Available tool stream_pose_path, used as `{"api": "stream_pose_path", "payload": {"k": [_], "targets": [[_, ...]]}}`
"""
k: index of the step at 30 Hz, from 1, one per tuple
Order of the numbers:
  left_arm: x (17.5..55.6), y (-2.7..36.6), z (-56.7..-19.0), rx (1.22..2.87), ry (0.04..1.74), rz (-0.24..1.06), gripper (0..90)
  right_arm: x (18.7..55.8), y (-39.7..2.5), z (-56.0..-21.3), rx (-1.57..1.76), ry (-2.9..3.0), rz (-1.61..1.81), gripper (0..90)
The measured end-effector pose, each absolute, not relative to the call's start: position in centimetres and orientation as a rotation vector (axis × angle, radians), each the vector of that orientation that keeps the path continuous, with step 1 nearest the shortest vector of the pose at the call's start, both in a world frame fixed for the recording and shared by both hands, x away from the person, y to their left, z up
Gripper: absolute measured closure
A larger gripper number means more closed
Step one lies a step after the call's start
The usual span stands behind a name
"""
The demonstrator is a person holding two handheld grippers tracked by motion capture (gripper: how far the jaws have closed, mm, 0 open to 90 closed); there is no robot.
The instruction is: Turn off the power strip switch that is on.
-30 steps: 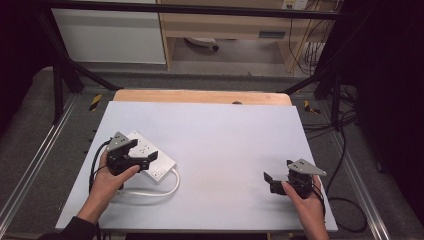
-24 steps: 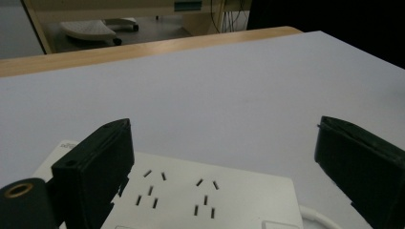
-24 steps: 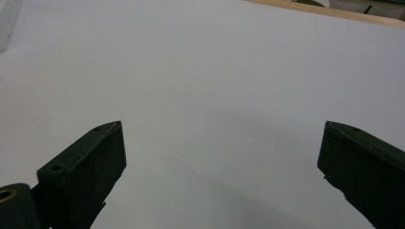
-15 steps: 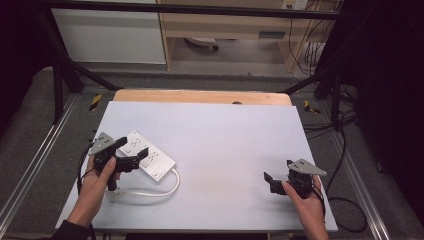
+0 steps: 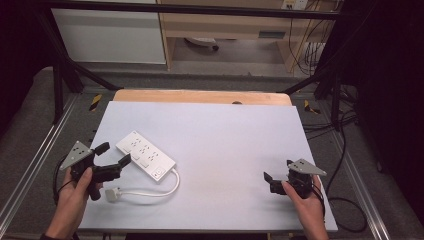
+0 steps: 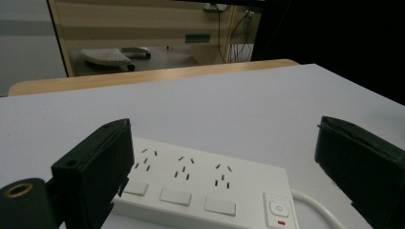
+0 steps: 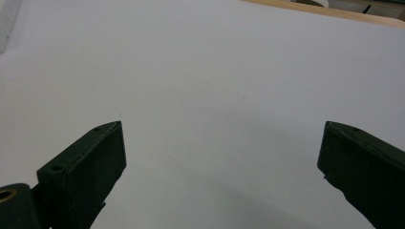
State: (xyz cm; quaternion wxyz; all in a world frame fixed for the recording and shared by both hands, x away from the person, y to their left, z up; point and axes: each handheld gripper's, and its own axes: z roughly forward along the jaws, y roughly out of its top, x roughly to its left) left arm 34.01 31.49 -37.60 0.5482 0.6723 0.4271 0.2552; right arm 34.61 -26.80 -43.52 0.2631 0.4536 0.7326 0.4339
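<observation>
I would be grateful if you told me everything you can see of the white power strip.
The power strip is a flat white bar, seemingly plastic, lying diagonally on the white table top at its left. It has three groups of socket slots, three white buttons along one edge, and a power button with a red mark at the cable end. Its white cable loops round to a plug on the table. The open left gripper is beside it, not gripping.

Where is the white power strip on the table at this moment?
In the high view the white power strip lies on the left half of the table, just ahead of the open left hand-held gripper, which is not touching it.
</observation>
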Motion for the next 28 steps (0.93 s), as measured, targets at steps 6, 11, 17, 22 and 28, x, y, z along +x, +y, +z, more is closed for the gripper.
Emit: {"api": "stream_pose_path", "payload": {"k": [6,11,17,22,28], "targets": [[33.0,32.9,-37.7,1.558,1.033,0.617,5.9,34.7,-26.8,-43.5,1.233,1.979,1.176,3.0],[32.5,33.6,-38.2,1.564,1.033,0.613,5.9,34.7,-26.9,-43.5,1.236,1.978,1.175,3.0],[32.1,34.4,-39.0,1.56,1.051,0.602,5.9,34.7,-26.9,-43.6,1.233,1.976,1.175,3.0],[32.0,34.7,-40.3,1.581,1.065,0.579,5.9,34.7,-26.9,-43.6,1.238,1.978,1.172,3.0],[31.9,33.7,-41.9,1.672,1.061,0.534,6.3,34.9,-27.0,-43.8,1.261,1.979,1.147,3.0]]}}
